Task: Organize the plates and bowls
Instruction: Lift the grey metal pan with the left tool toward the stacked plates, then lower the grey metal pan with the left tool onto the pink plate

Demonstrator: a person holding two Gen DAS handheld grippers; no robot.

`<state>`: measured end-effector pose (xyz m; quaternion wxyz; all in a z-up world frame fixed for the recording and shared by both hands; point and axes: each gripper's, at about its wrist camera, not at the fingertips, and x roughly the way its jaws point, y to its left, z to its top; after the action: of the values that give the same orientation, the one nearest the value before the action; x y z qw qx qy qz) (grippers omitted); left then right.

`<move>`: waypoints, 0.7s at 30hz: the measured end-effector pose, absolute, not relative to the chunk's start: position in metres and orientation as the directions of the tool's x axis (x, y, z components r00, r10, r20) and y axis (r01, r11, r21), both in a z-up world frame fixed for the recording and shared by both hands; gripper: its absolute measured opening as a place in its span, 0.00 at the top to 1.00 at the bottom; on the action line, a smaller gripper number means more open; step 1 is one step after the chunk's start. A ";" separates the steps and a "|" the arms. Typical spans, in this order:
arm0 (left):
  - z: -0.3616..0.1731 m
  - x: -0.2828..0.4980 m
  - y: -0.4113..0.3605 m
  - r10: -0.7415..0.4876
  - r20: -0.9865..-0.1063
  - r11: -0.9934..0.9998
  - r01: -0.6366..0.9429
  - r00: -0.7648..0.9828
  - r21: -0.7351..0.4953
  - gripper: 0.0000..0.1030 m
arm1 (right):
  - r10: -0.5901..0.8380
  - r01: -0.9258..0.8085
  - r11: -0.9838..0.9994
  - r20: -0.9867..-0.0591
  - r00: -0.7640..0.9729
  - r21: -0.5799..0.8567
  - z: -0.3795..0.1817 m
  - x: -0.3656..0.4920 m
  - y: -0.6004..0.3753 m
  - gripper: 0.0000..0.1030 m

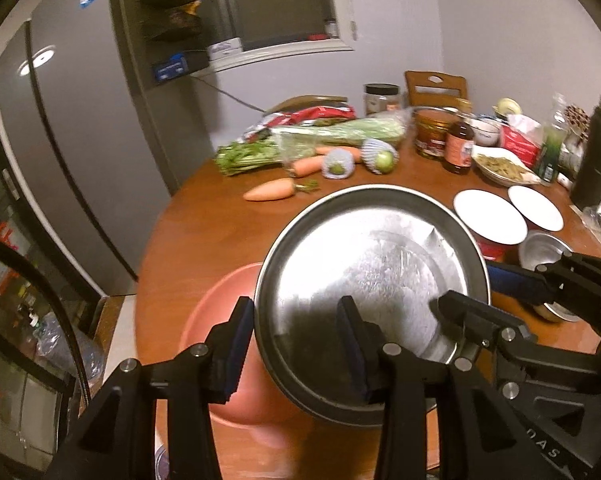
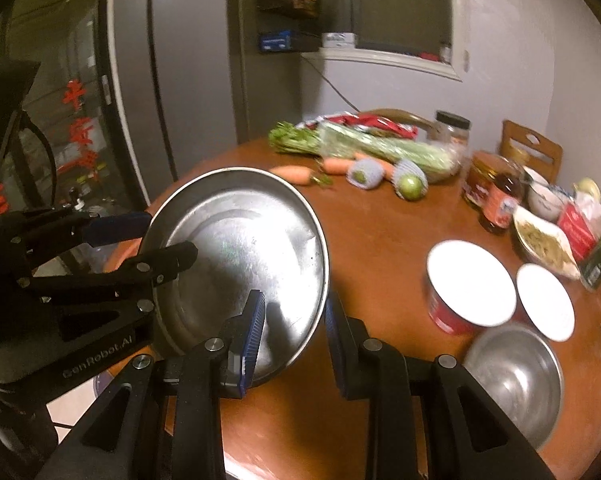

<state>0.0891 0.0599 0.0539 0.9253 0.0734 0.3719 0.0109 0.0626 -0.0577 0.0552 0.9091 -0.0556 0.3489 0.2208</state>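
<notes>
A round steel plate (image 1: 374, 268) hangs tilted above a pink plate (image 1: 220, 320) at the table's near left edge. My left gripper (image 1: 296, 348) straddles the steel plate's near rim, one finger outside and one inside, jaws wide apart. My right gripper (image 2: 294, 336) straddles the rim of the same steel plate (image 2: 240, 256) on its right side, also parted. It shows in the left wrist view (image 1: 472, 308). Whether either pad presses the rim I cannot tell. A steel bowl (image 2: 516, 380) and two red bowls with white insides (image 2: 470, 284) (image 2: 544, 300) sit at the right.
The round wooden table (image 2: 380, 232) holds carrots (image 1: 270, 190), celery (image 1: 332, 132), wrapped fruit (image 1: 378, 156), jars (image 1: 432, 132), a sauce bottle (image 1: 458, 144), a food dish (image 1: 500, 166) and a dark flask (image 1: 594, 152). A grey fridge (image 1: 60, 140) stands at the left.
</notes>
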 end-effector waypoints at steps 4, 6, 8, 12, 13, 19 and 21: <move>0.057 0.087 0.081 0.108 -0.678 0.989 -0.010 0.727 0.147 0.59 | 0.393 -0.478 0.877 -0.650 0.651 0.051 0.060 0.067 -0.035 0.69; 0.057 0.087 0.091 0.121 -0.676 0.989 -0.028 0.727 0.147 0.58 | 0.405 -0.495 0.867 -0.647 0.646 0.049 0.061 0.068 -0.026 0.69; 0.057 0.087 0.098 0.131 -0.673 0.988 -0.044 0.728 0.145 0.58 | 0.420 -0.511 0.858 -0.648 0.636 0.054 0.061 0.069 -0.017 0.69; 0.054 0.087 0.110 0.132 -0.676 0.990 -0.058 0.725 0.131 0.58 | 0.442 -0.539 0.840 -0.659 0.609 0.065 0.058 0.076 -0.003 0.69; 0.053 0.088 0.112 0.135 -0.678 0.990 -0.062 0.723 0.130 0.58 | 0.443 -0.543 0.837 -0.660 0.606 0.063 0.056 0.078 0.000 0.69; 0.039 0.093 0.123 0.149 -0.695 0.989 -0.088 0.704 0.122 0.58 | 0.447 -0.560 0.826 -0.673 0.590 0.058 0.048 0.085 0.017 0.69; 0.034 0.096 0.127 0.149 -0.704 0.989 -0.094 0.695 0.116 0.58 | 0.446 -0.564 0.824 -0.680 0.582 0.057 0.044 0.089 0.021 0.69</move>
<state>0.0956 0.1269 0.0341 0.9198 0.0356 0.3850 0.0662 0.0888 0.0213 0.0436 0.8855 -0.0827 0.3575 0.2849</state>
